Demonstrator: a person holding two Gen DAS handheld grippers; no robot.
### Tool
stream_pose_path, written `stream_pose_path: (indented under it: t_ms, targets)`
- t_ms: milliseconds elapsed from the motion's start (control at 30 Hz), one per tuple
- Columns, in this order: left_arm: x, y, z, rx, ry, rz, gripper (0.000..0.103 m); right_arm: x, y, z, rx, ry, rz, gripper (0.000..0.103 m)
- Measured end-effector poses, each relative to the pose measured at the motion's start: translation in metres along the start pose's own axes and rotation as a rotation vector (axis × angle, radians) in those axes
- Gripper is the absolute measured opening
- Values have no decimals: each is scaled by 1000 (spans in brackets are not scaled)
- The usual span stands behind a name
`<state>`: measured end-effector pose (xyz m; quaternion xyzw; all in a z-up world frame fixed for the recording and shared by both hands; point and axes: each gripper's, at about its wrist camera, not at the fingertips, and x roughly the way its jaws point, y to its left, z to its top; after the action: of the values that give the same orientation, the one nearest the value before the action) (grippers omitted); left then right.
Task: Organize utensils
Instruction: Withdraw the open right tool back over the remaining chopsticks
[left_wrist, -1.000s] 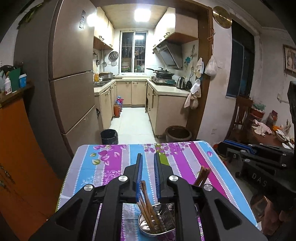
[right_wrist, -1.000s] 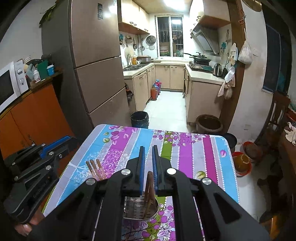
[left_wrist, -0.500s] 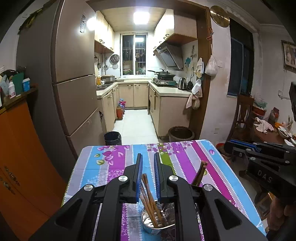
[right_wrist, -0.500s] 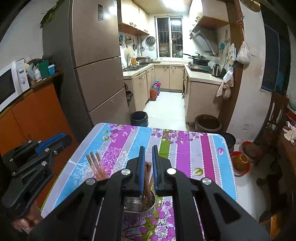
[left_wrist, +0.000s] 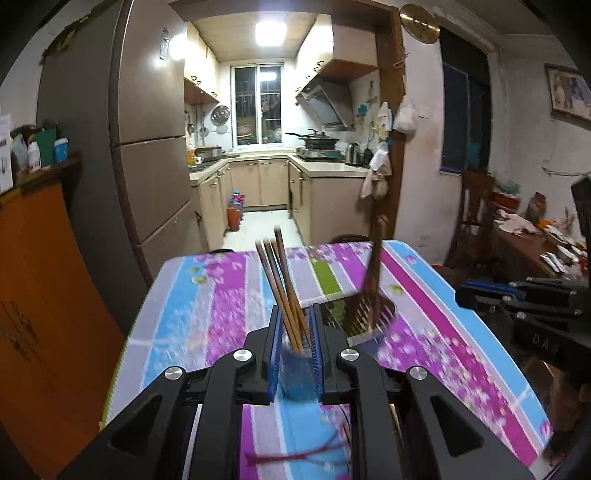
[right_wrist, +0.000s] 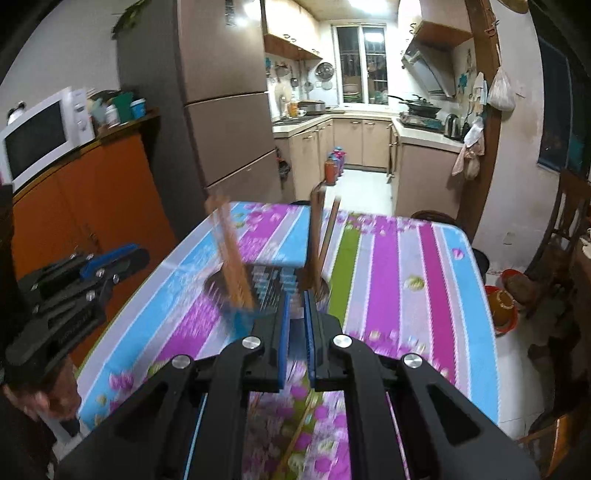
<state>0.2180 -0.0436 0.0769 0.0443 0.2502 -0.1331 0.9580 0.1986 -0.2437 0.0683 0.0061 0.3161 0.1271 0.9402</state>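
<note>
A metal utensil holder (left_wrist: 369, 317) stands on the striped floral tablecloth (left_wrist: 207, 306); it also shows in the right wrist view (right_wrist: 269, 284). A bunch of brown chopsticks (left_wrist: 280, 280) stands up between the fingers of my left gripper (left_wrist: 295, 328), whose jaws are nearly closed around them. A second bunch (left_wrist: 375, 273) leans in the holder on the right. In the right wrist view, blurred chopsticks (right_wrist: 231, 254) rise at left and others (right_wrist: 319, 240) just ahead of my right gripper (right_wrist: 295, 306), whose jaws are almost together; whether they hold anything is unclear.
The table's far edge faces a kitchen doorway with a tall fridge (left_wrist: 147, 147) on the left. An orange cabinet (right_wrist: 85, 199) with a microwave (right_wrist: 40, 136) stands left of the table. A wooden chair (left_wrist: 476, 218) and a cluttered side table (left_wrist: 535, 240) are on the right.
Both grippers have dropped lower and closer to the holder. The chopstick bunches now rise well above the fingertips, and both views are motion blurred.
</note>
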Motion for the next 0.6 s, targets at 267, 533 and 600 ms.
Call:
stream_pose_path:
  t_ms: [267, 533, 600]
  targets:
    - [-31, -23, -90, 71, 32, -38, 18, -30, 12, -97, 3, -6, 43, 6]
    - [-64, -64, -180, 182, 23, -79, 18, -44, 28, -177, -7, 26, 45, 6]
    - [-72, -69, -195, 197, 13, -108, 18, -46, 29, -194, -4, 34, 59, 6]
